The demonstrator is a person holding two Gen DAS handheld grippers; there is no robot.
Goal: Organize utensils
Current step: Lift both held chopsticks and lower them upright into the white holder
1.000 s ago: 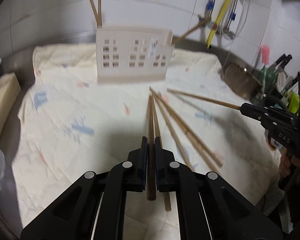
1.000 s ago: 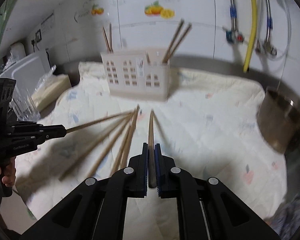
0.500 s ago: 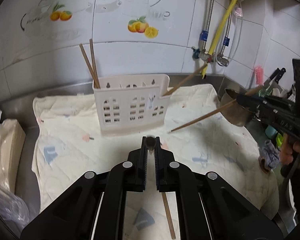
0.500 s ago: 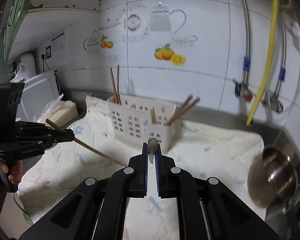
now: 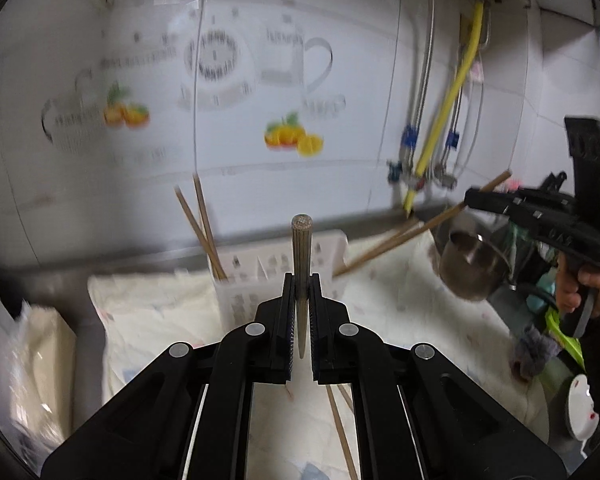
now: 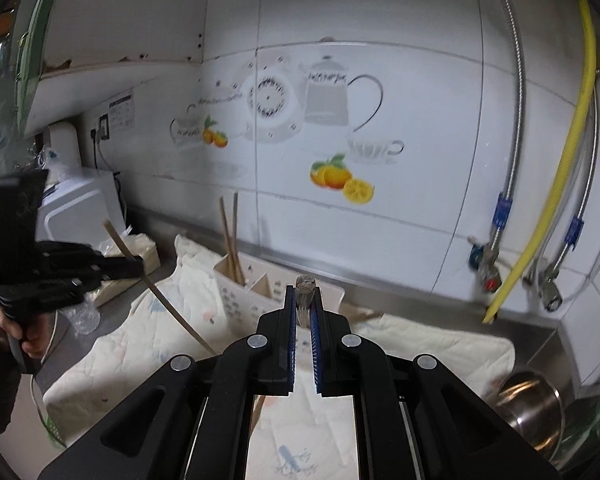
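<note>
My left gripper (image 5: 301, 280) is shut on a wooden chopstick (image 5: 302, 248), held high with its thick end pointing at the camera. My right gripper (image 6: 305, 292) is shut on another wooden chopstick (image 6: 305, 286), seen end-on. Below and ahead stands the white slotted utensil holder (image 5: 260, 268), also in the right wrist view (image 6: 252, 292), with two chopsticks (image 5: 198, 220) upright in its left slot and two more (image 5: 384, 246) leaning out at its right. In the left wrist view the right gripper (image 5: 470, 200) shows at the right edge; in the right wrist view the left gripper (image 6: 140, 268) shows at the left. Loose chopsticks (image 5: 340, 428) lie on the cloth.
A cream patterned cloth (image 5: 160, 312) covers the steel counter. A steel pot (image 5: 470, 268) sits at the right, also in the right wrist view (image 6: 536, 404). A yellow hose and metal pipes (image 6: 548, 216) hang on the tiled wall. A wrapped cream bundle (image 5: 40, 356) lies at the left.
Both grippers have risen from the cloth with their chopsticks and tilted up towards the wall. The holder now sits lower in both views.
</note>
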